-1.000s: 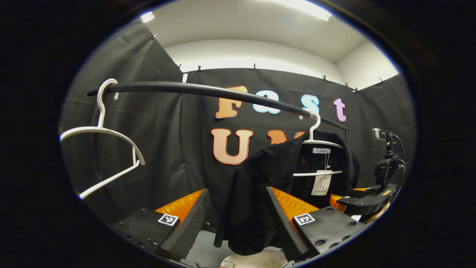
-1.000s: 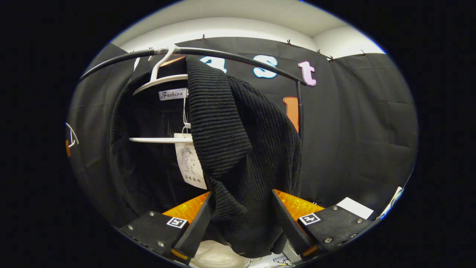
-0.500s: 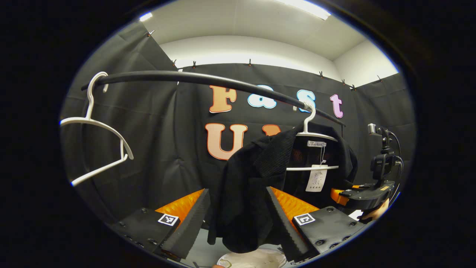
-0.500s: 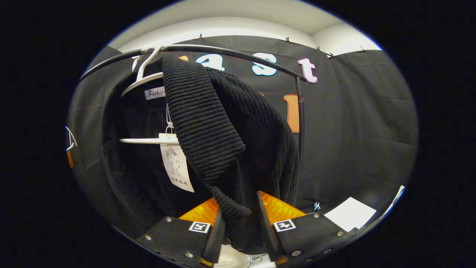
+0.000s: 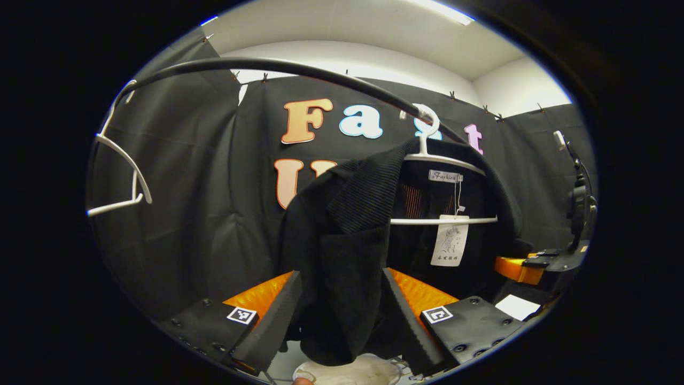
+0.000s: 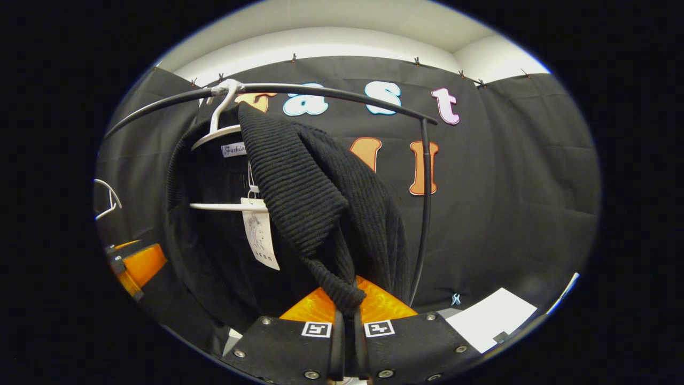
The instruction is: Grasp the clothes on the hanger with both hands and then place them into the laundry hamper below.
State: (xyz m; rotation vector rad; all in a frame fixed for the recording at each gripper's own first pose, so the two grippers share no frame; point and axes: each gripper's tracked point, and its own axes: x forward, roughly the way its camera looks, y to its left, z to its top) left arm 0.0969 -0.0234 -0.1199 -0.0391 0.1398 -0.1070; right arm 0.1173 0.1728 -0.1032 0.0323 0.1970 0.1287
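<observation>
Left gripper view, far left: an empty white hanger [image 5: 120, 176] hooked on the black clothes rail [image 5: 278, 72], tilted. The rail arcs right to a second white hanger [image 5: 435, 160] carrying a black ribbed knit cardigan [image 5: 342, 235]. A paper tag [image 5: 450, 244] dangles from the neck label over the hanger's crossbar. The cardigan's left front panel droops down between the left gripper [image 5: 342, 315] fingers. Jaws wide apart; cloth hangs in the gap, and I can't tell whether either finger touches it. Below the hem, a pale rounded thing [image 5: 352, 371], partly hidden, can't tell what it is. Far right: the right gripper [image 5: 526, 264] at the cardigan's other edge, a white sheet [image 5: 517, 307] below it.

Right gripper view, far left: the empty white hanger [image 6: 107, 199] at the edge, the left gripper [image 6: 136, 267] beneath it beside the cardigan [image 6: 315, 198]. The cardigan's hanger [image 6: 222, 125] hooks on the rail [image 6: 331, 93], tag [image 6: 260, 240] hanging at the crossbar. The ribbed right front panel falls to a bunched cuff-like end pinched in the right gripper [image 6: 346, 331]; jaws nearly closed, both fingers pressing the knit. Right of it the rail's upright post [image 6: 424, 203], then the white sheet [image 6: 491, 318] on the floor.
</observation>
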